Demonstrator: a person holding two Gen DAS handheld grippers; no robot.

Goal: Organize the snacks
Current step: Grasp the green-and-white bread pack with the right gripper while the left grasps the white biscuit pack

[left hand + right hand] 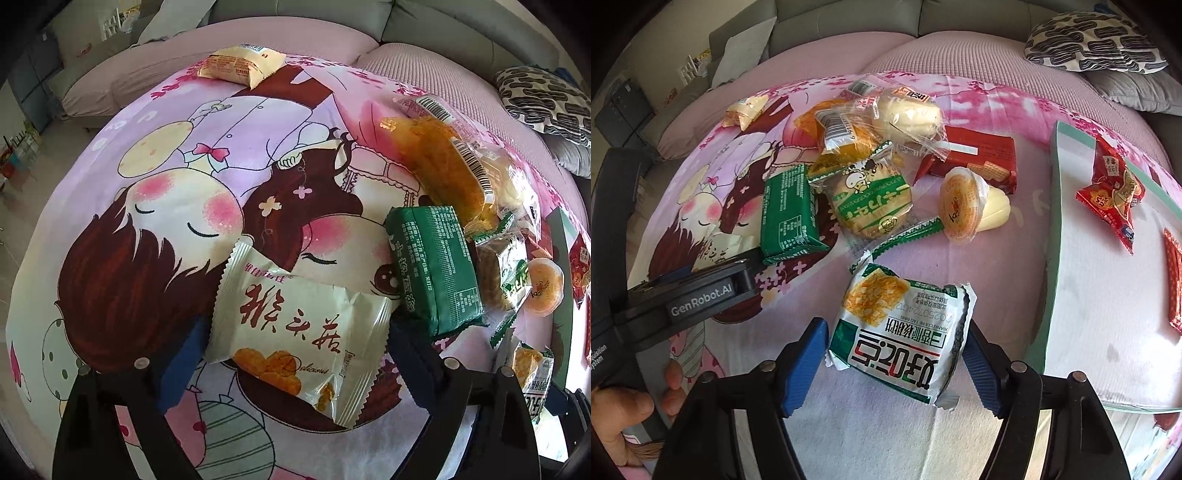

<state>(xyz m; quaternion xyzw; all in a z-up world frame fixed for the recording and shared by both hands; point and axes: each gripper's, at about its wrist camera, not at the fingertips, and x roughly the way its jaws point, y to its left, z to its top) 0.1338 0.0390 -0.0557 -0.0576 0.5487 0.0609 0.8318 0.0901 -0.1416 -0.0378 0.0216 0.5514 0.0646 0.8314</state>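
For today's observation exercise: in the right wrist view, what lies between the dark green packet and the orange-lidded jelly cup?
A round biscuit in a green-and-clear wrapper lies between the dark green packet and jelly cup, seen in the right wrist view.

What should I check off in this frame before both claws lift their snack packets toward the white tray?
1. Cream foil packet with red characters sits between the left claw pads: ok.
2. Left pads pressing it: cannot tell.
3. White-and-green biscuit packet sits between the right claw pads: ok.
4. Right pads gripping it: cannot tell, a small gap shows on one side.
5. White green-rimmed tray has bare space: ok.
6. Dark green wrapped block touches the cream packet: cannot tell.
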